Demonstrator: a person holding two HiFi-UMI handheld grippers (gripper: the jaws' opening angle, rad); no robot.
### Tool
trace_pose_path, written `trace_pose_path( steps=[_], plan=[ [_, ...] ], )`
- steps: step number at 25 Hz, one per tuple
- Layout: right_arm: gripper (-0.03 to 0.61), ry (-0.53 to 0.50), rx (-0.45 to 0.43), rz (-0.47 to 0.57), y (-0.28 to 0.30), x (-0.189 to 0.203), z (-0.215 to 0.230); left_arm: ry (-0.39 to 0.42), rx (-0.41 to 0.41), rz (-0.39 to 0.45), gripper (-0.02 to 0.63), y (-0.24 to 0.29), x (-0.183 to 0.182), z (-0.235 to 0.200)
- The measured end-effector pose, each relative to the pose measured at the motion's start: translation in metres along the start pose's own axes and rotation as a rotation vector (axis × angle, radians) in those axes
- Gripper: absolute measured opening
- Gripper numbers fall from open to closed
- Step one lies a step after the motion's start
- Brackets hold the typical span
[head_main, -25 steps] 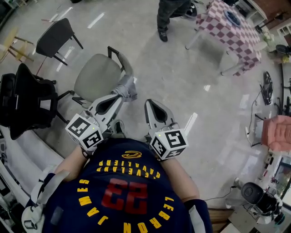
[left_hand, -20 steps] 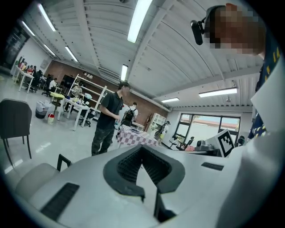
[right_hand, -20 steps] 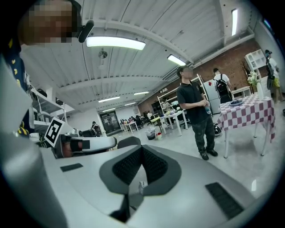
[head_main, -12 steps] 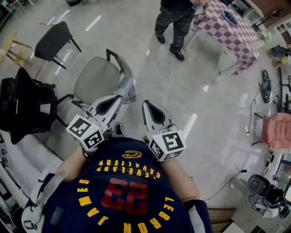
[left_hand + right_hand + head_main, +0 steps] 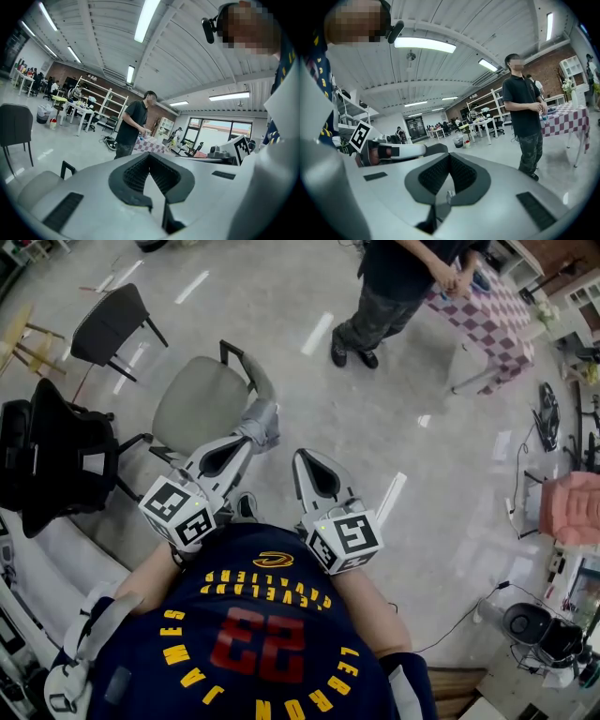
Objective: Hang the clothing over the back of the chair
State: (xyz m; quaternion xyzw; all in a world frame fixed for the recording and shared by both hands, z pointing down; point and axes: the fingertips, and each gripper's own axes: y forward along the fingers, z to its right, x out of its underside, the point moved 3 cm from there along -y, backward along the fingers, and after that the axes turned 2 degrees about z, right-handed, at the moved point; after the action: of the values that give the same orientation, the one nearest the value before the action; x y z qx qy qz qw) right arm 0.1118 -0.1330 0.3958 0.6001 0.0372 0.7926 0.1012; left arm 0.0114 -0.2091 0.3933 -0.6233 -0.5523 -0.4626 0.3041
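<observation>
A beige armchair point(image 5: 197, 404) with black arm brackets stands on the floor just beyond my left gripper point(image 5: 257, 430). That gripper is shut. Something crumpled and grey point(image 5: 263, 421) sits at its tip; I cannot tell whether it is cloth or the chair's arm pad. In the left gripper view the left gripper point(image 5: 150, 157) shows nothing between its fingers, and the chair point(image 5: 33, 187) lies low at left. My right gripper point(image 5: 314, 456) is level beside it, shut and empty, and looks the same point(image 5: 450, 157) in its own view. A navy jersey point(image 5: 262, 634) with yellow lettering covers the holder's front.
A person point(image 5: 394, 287) in dark clothes stands ahead by a checkered table point(image 5: 492, 301). A black mesh chair point(image 5: 56, 446) is at the left and a dark chair point(image 5: 112, 320) farther back. A pink seat point(image 5: 572, 512) and cables lie at the right.
The person ahead has walked rightward and closer to the checkered table, with more of the body in view. Both grippers have stayed almost still.
</observation>
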Motion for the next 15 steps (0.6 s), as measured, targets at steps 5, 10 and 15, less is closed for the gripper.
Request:
trace_pose_path(
  steps=[5,10,15],
  plan=[
    [0.008,0.0,0.004,-0.002,-0.0021,0.0013,0.0008,0.0,-0.002,-0.007,0.003,0.0003,0.0034,0.0002],
    [0.009,0.002,0.01,-0.006,-0.0038,0.0012,0.0016,0.003,-0.005,-0.012,0.003,0.0013,0.0039,-0.0001],
    [0.008,0.006,0.014,-0.009,-0.0015,0.0003,0.0044,0.001,-0.016,-0.018,0.003,0.0037,0.004,-0.0072]
  ],
)
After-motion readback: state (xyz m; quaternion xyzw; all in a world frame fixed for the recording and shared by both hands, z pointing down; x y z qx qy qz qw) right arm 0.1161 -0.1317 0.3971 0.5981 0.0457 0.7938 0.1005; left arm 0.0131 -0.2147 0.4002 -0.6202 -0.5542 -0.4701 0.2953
